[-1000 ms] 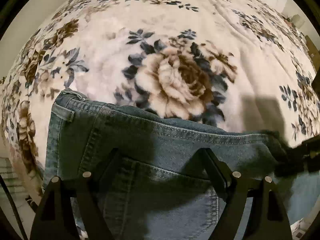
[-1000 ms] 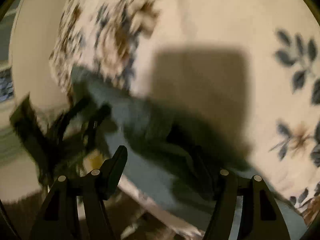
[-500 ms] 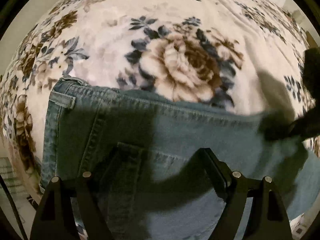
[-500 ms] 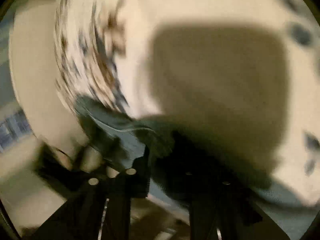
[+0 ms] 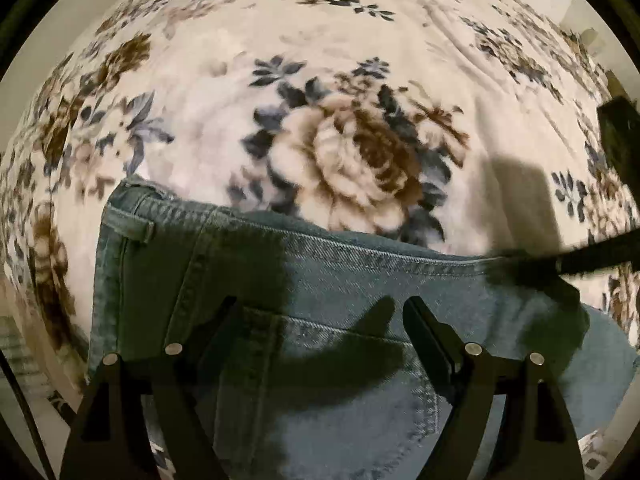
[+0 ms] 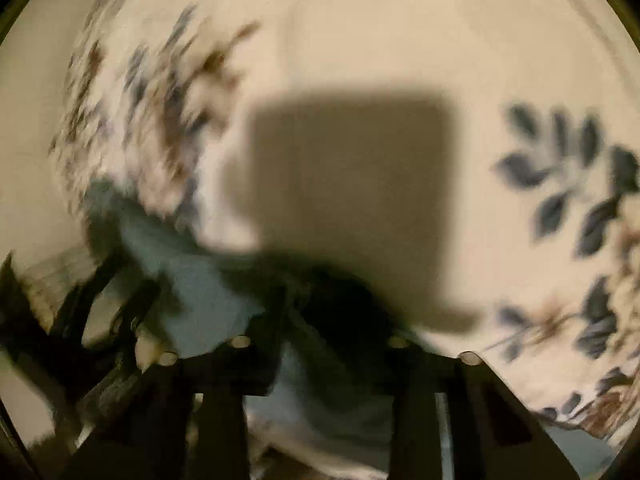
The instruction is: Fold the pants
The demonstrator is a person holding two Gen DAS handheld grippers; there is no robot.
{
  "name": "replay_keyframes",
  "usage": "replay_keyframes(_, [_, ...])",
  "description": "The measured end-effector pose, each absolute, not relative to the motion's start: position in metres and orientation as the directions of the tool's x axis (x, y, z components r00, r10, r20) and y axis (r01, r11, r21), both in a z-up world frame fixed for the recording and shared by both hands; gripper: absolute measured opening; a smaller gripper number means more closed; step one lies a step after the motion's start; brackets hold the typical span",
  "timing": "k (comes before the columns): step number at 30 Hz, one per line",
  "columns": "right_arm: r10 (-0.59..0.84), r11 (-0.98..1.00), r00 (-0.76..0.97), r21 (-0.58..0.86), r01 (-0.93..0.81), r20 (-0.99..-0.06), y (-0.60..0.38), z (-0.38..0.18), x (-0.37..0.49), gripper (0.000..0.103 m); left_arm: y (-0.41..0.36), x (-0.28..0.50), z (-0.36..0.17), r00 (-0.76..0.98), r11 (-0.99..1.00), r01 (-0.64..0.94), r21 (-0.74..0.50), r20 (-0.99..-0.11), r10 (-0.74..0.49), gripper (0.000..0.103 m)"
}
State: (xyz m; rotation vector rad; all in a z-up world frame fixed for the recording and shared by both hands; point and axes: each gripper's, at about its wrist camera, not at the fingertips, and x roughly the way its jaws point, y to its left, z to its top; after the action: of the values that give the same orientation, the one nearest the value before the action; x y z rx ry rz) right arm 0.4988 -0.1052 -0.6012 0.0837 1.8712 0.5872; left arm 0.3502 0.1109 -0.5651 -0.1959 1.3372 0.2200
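Fleece floral blanket (image 5: 224, 92) covers the bed, cream with brown and blue roses, lots of bare room beyond the jeans' top edge. Bed's left edge drops to floor in the left wrist view. Blue denim jeans (image 5: 340, 292) lie flat near the bed's near edge, waistband at left with belt loop, back pocket stitching showing, partly in shadow. Left gripper (image 5: 320, 312) hovers above the pocket area, jaws wide, nothing between them. Right gripper (image 6: 320, 320) sits at the jeans' right end, view blurred; jaws opening, denim between them, grip cannot be told.
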Motion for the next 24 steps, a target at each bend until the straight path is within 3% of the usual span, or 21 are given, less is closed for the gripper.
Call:
replay_keyframes(5, [0.406, 0.898, -0.214, 0.431, -0.083, -0.888, -0.178, -0.565, 0.499, 0.032, 0.103, 0.345, -0.549, 0.247, 0.976, -0.219, 0.004, -0.967, 0.059, 0.081])
replay_keyframes(6, [0.422, 0.896, -0.194, 0.44, -0.061, -0.886, -0.194, -0.556, 0.493, 0.037, 0.097, 0.342, -0.543, 0.257, 0.979, -0.204, 0.0, -0.965, 0.054, 0.081])
replay_keyframes(8, [0.442, 0.895, -0.1, 0.446, -0.022, -0.892, -0.237, -0.534, 0.467, 0.061, 0.086, 0.34, -0.534, 0.265, 0.983, -0.185, -0.011, -0.963, 0.04, 0.081])
replay_keyframes(9, [0.471, 0.882, -0.018, 0.47, 0.022, -0.882, -0.267, -0.522, 0.444, 0.079, 0.078, 0.343, -0.531, 0.267, 0.984, -0.177, -0.014, -0.963, 0.034, 0.087])
replay_keyframes(10, [0.496, 0.863, 0.071, 0.5, 0.073, -0.865, -0.298, -0.512, 0.416, 0.086, 0.064, 0.348, -0.528, 0.269, 0.986, -0.162, -0.028, -0.963, 0.017, 0.093])
replay_keyframes(11, [0.503, 0.85, 0.124, 0.515, 0.109, -0.855, -0.31, -0.51, 0.398, 0.086, 0.051, 0.348, -0.525, 0.269, 0.989, -0.143, -0.05, -0.963, -0.01, 0.102])
replay_keyframes(15, [0.432, 0.75, 0.302, 0.525, 0.402, -0.849, -0.431, -0.523, 0.273, 0.086, -0.009, 0.339, -0.519, 0.26, 0.996, -0.043, -0.081, -0.963, -0.067, 0.102])
replay_keyframes(19, [0.321, 0.511, 0.408, 0.519, 0.686, -0.855, -0.565, -0.568, 0.161, 0.086, -0.088, 0.328, -0.539, 0.193, 0.994, 0.061, -0.088, -0.976, -0.098, 0.102])
replay_keyframes(24, [0.275, 0.266, 0.501, 0.565, 0.781, -0.821, -0.655, -0.637, 0.088, 0.085, -0.163, 0.317, -0.569, 0.133, 0.989, 0.137, -0.058, -0.988, -0.076, 0.102])
